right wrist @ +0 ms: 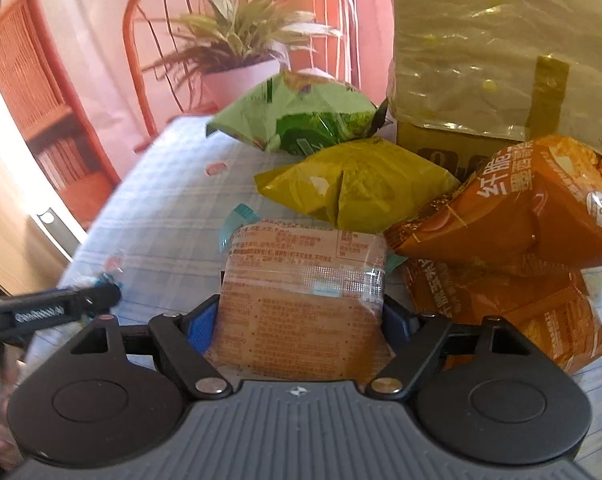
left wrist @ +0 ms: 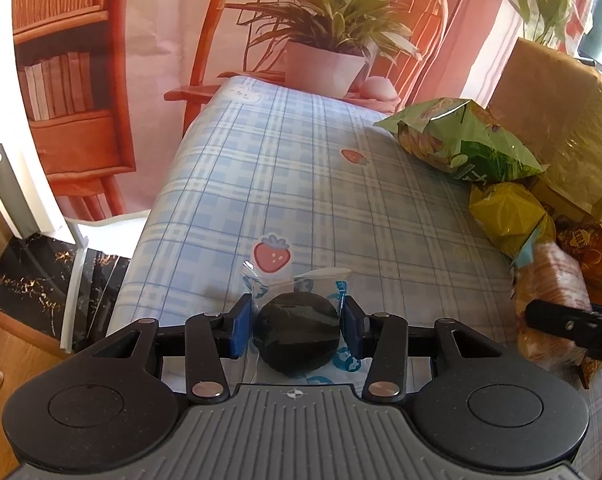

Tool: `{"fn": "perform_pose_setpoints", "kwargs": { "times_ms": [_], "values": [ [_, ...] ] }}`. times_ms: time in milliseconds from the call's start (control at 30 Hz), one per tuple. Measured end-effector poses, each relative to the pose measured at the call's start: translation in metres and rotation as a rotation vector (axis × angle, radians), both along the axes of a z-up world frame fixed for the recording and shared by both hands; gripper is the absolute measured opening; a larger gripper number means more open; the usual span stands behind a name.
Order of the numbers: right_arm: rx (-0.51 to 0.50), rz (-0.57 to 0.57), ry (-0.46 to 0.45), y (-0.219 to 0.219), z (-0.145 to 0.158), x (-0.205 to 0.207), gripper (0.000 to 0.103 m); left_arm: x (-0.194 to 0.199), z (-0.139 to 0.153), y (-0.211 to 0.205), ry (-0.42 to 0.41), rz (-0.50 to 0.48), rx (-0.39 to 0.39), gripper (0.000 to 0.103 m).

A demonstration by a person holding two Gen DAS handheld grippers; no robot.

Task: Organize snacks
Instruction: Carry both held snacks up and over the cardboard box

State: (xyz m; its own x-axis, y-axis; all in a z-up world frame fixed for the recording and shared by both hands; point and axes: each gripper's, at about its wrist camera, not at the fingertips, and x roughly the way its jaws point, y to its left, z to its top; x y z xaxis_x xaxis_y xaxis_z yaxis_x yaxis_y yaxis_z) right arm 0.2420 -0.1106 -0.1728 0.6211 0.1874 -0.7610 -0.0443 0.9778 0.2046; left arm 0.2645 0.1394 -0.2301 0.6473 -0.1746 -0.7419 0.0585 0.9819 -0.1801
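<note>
left claw (left wrist: 297,330) grips dark cookie pack (left wrist: 297,336); right claw (right wrist: 301,320) clasps cracker pack (right wrist: 301,312).

The worktop cloth (left wrist: 341,200) is blue-and-white plaid with red strawberries; snack bags are green (right wrist: 301,120), yellow (right wrist: 361,184) and orange (right wrist: 521,208).

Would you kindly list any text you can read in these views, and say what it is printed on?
"红脆": partly readable large characters on the orange snack bag; the rest is cut off.
Clear bread packet: dense fine print, too small to read.
Left gripper: white lettering on its finger, blurred.
Green bag: unreadable.
</note>
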Motion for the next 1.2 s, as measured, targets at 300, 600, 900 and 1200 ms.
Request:
{"fn": "perform_pose_setpoints", "kwargs": {
  "times_ms": [300,600,900,1200],
  "values": [
    [0.127,0.030,-0.059,-0.013,0.016,-0.010,0.081,-0.010,0.028,-0.009,-0.030,0.007,0.011,0.048],
    [0.206,0.070,-0.236,-0.033,0.051,-0.018,0.081,-0.005,0.098,-0.035,-0.151,-0.025,-0.006,0.048],
    [0.252,0.084,-0.443,-0.093,0.118,-0.005,0.081,0.023,0.179,-0.106,-0.297,-0.144,-0.048,0.048],
    [0.058,-0.037,-0.577,-0.198,0.176,0.052,0.082,0.079,0.233,-0.213,-0.402,-0.298,-0.205,0.048]
  ]
}}
